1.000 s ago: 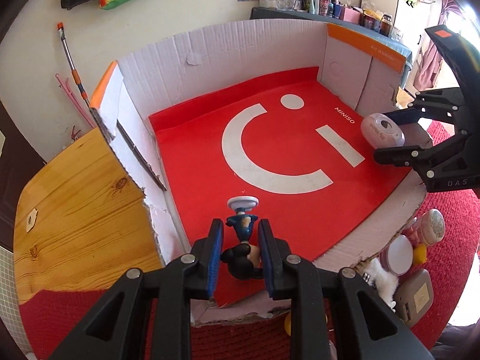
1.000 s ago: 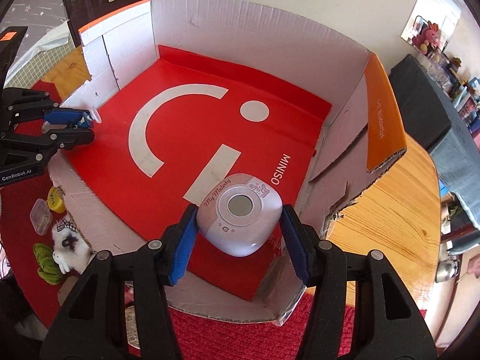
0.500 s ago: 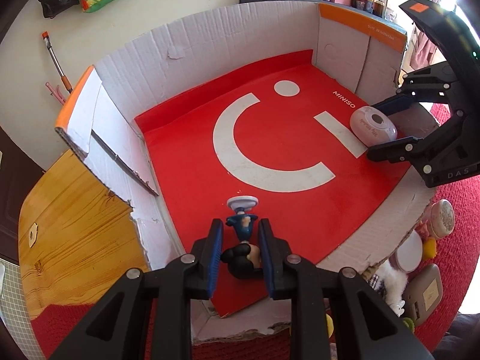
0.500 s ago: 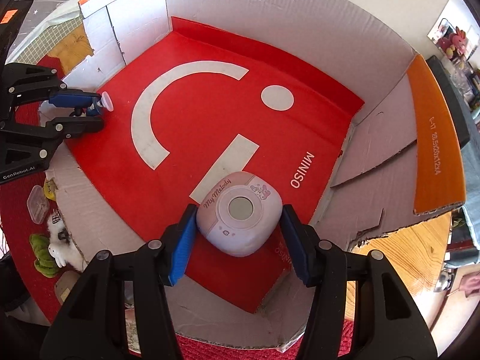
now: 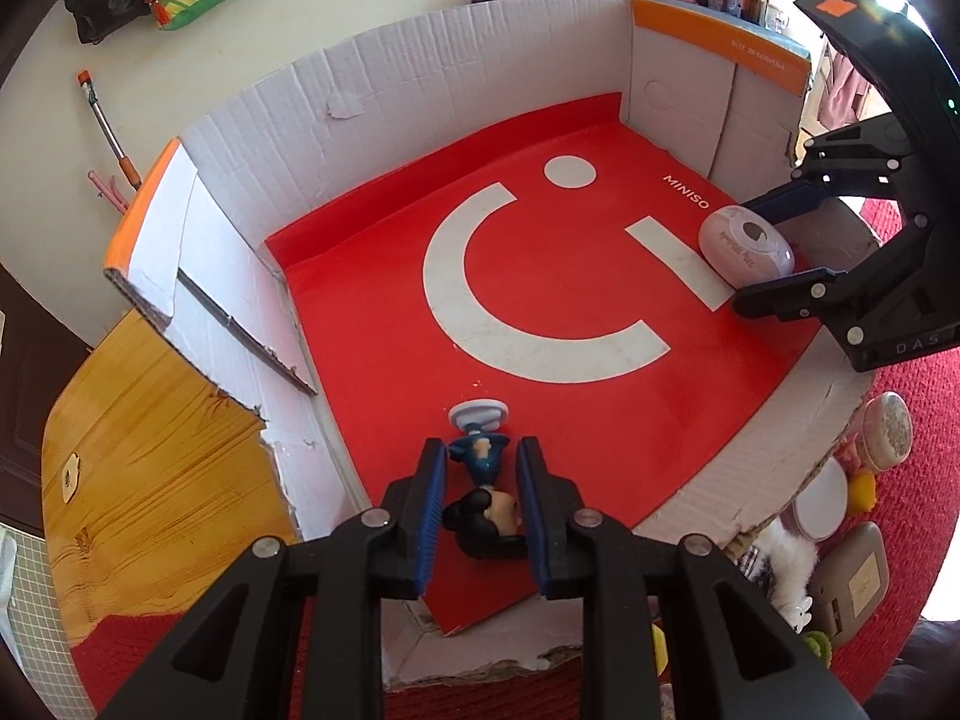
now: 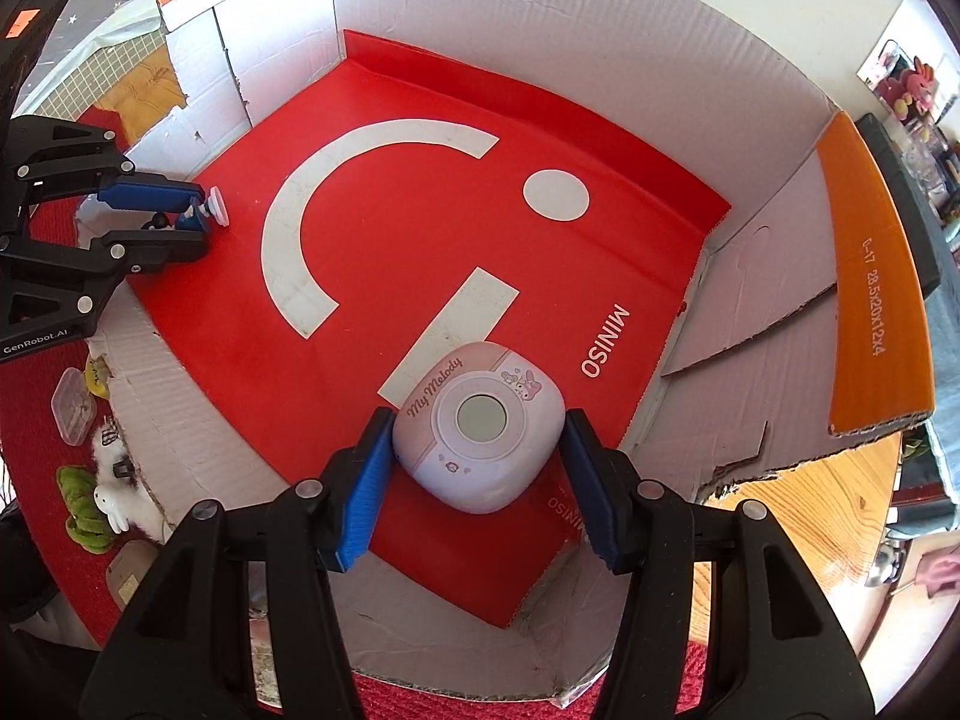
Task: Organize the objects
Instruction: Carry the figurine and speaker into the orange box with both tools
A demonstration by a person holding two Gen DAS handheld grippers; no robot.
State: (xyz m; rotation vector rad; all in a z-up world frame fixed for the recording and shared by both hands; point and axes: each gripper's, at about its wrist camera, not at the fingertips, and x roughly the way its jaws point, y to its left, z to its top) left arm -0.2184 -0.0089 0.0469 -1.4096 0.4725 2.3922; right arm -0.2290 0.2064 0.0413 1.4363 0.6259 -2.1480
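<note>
A cardboard box (image 5: 420,78) with a red MINISO liner (image 5: 540,312) lies open before me. My left gripper (image 5: 480,462) is shut on a small figurine (image 5: 483,498) with a dark head, blue body and white round base, low over the liner's near left edge; it also shows in the right wrist view (image 6: 198,216). My right gripper (image 6: 477,426) is shut on a pink and white My Melody case (image 6: 480,438), low at the liner's right side. The case also shows in the left wrist view (image 5: 747,243).
A wooden table (image 5: 150,450) lies under the box. Outside the front wall, on a red mat (image 5: 912,468), lie round compacts (image 5: 882,432), a white plush (image 5: 780,570) and a beige case (image 5: 852,582). A torn orange-edged flap (image 6: 870,288) hangs at the right.
Both grippers have moved forward and down into the box with their objects. The case and the figurine now sit close to the red liner.
</note>
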